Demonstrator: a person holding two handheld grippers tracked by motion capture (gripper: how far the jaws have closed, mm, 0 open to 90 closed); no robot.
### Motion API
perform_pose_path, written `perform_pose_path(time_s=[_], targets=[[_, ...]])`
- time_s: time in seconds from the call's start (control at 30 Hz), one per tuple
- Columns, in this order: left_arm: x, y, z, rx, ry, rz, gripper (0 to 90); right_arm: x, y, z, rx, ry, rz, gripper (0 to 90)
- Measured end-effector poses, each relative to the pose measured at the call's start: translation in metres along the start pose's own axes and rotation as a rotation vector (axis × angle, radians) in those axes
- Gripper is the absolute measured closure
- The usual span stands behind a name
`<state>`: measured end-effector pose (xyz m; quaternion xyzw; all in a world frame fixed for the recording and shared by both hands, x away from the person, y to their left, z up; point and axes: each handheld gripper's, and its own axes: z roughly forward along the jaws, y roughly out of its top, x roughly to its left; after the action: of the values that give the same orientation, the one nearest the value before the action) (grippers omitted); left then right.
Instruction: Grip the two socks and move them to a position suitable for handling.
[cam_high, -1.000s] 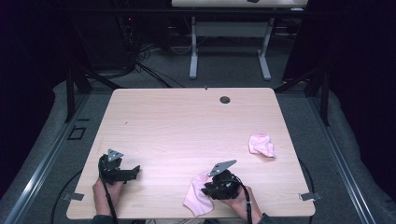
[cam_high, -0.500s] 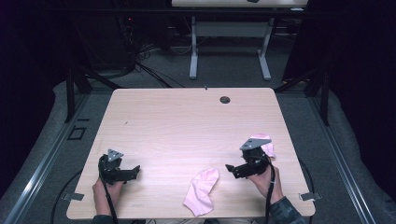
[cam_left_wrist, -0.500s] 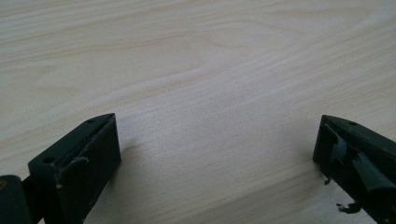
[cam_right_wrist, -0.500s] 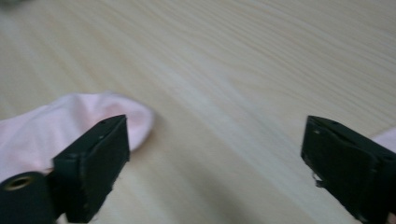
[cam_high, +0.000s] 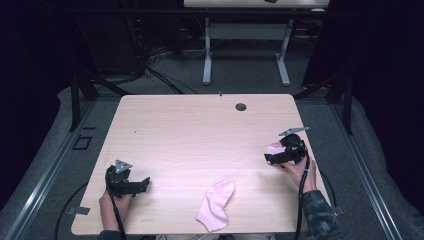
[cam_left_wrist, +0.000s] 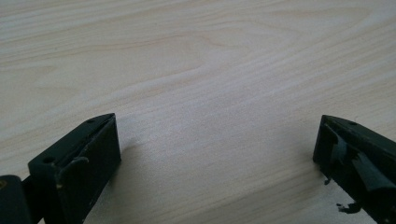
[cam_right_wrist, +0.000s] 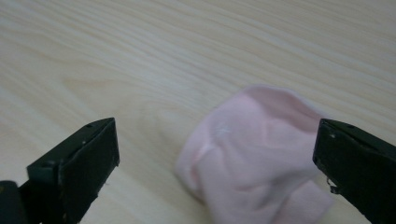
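Between the wide-open jaws of the right gripper (cam_right_wrist: 215, 154), a crumpled pink sock (cam_right_wrist: 254, 156) lies on the wooden table (cam_high: 200, 135), nearer the right-hand jaw and not yet gripped. Half a second ago this gripper was just short of the sock; it has now moved over it. A second, flat pink sock (cam_high: 216, 205) rests well off to its left. The left gripper (cam_left_wrist: 217, 154) stays put, jaws wide apart, empty over bare wood.

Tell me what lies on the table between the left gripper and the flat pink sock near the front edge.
Nothing: in the high view only bare wood separates the left gripper from the flat pink sock on the table.
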<state>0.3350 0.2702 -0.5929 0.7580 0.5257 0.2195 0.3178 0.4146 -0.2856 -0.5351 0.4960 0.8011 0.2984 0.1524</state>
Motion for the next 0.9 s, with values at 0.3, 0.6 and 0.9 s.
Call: perform_pose_path(time_s=[0.3,0.6,0.9], targets=[[0.0,0.0,0.0,0.0,0.0,0.0,0.6,-0.026,-0.004,0.027,0.099,-0.034,0.065,22.5],[0.0,0.0,0.0,-0.002,0.0,0.0,0.6,-0.021,-0.007,0.027,0.084,-0.056,0.036,60.4],[0.0,0.0,0.0,0.0,0.0,0.0,0.6,-0.016,-0.009,0.022,0.021,-0.05,0.027,80.4]])
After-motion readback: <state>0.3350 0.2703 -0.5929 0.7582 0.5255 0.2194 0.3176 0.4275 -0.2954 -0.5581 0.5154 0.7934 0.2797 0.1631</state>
